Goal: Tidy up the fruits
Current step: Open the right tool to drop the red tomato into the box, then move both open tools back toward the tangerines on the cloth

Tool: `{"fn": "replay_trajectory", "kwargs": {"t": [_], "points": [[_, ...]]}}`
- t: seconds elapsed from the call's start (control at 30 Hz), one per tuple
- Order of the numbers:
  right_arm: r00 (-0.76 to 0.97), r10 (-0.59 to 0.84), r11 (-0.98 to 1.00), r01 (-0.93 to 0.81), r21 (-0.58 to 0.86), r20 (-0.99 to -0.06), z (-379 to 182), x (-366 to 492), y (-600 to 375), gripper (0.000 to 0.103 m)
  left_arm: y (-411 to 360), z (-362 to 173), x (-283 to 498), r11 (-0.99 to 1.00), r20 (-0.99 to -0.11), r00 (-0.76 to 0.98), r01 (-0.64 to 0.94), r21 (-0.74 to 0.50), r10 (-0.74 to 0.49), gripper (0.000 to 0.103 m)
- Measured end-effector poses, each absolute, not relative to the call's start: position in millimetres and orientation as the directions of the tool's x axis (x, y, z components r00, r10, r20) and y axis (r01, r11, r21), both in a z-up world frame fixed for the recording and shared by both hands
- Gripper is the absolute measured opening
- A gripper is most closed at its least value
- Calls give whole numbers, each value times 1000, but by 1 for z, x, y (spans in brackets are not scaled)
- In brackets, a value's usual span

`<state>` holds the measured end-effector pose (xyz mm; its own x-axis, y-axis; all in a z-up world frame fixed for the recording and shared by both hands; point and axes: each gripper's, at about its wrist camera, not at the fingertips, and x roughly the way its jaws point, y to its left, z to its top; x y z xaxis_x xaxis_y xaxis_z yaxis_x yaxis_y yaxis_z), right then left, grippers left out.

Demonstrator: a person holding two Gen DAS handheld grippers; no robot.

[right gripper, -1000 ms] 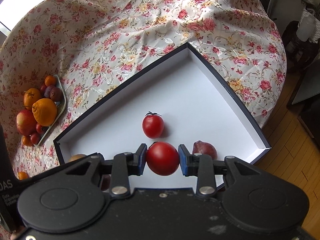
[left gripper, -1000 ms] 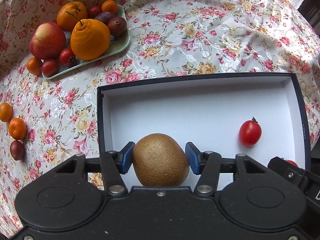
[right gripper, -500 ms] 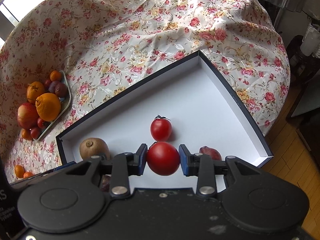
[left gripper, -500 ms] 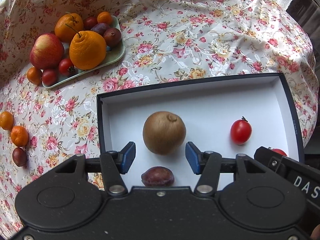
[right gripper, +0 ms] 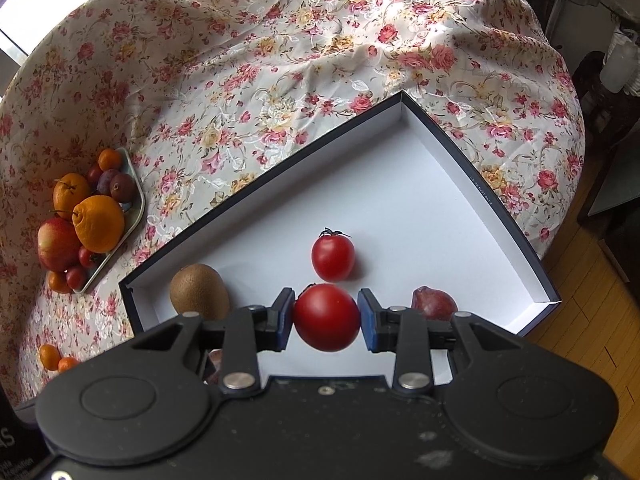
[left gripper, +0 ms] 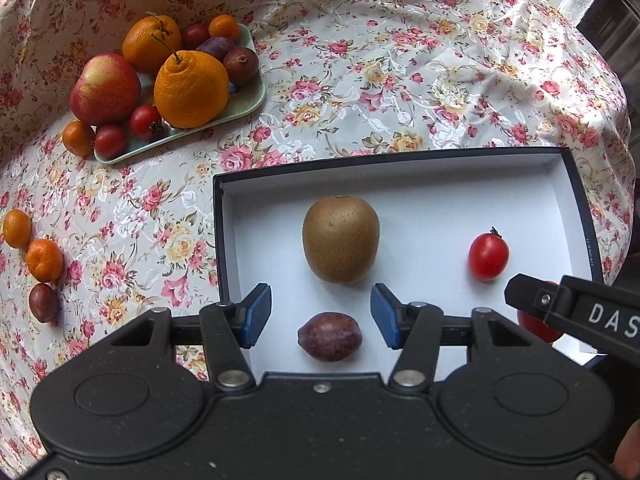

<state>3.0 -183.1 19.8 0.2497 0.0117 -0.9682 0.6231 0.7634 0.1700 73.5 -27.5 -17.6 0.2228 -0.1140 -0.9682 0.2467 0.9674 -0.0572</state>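
Observation:
A dark box with a white inside (left gripper: 420,184) (right gripper: 440,184) lies on the flowered cloth. In it are a brown kiwi (left gripper: 341,239) (right gripper: 199,292), a small red tomato (left gripper: 488,256) (right gripper: 333,258) and a purple plum (left gripper: 329,336). Another plum (right gripper: 434,303) lies right of my right gripper. My left gripper (left gripper: 321,317) is open and empty, above the plum and just short of the kiwi. My right gripper (right gripper: 326,319) is shut on a red tomato (right gripper: 327,317) held over the box's near side.
A pale green tray (left gripper: 244,100) (right gripper: 134,208) at the far left holds oranges, an apple, plums and small tomatoes. Mandarins (left gripper: 44,259) and a plum (left gripper: 43,302) lie loose on the cloth at left. The table edge and wooden floor (right gripper: 580,340) are at right.
My left gripper let go of the kiwi in the box and pulled back, uncovering the plum. My right gripper kept its tomato and shifted slightly over the box.

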Motion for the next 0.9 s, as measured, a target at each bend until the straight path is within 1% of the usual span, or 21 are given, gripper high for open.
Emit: {"fn": "replay_trajectory", "kwargs": {"t": [0.3, 0.47, 0.63, 0.8, 0.9], "points": [[257, -61, 751, 648, 126, -964, 28, 10, -176, 35, -10, -11, 75, 972, -965, 235, 226, -63, -117, 60], [239, -80, 791, 606, 85, -968, 29, 18, -158, 35, 2, -8, 77, 976, -964, 243, 209, -53, -104, 60], [224, -59, 810, 581, 84, -973, 28, 25, -140, 35, 19, -6, 80, 982, -967, 241, 183, -41, -86, 60], [205, -71, 817, 573, 61, -976, 28, 34, -123, 35, 38, -4, 84, 988, -967, 242, 149, -44, -80, 60], [188, -46, 817, 572, 71, -981, 26, 40, -115, 35, 51, -4, 86, 991, -969, 240, 128, -35, -66, 60]]}}
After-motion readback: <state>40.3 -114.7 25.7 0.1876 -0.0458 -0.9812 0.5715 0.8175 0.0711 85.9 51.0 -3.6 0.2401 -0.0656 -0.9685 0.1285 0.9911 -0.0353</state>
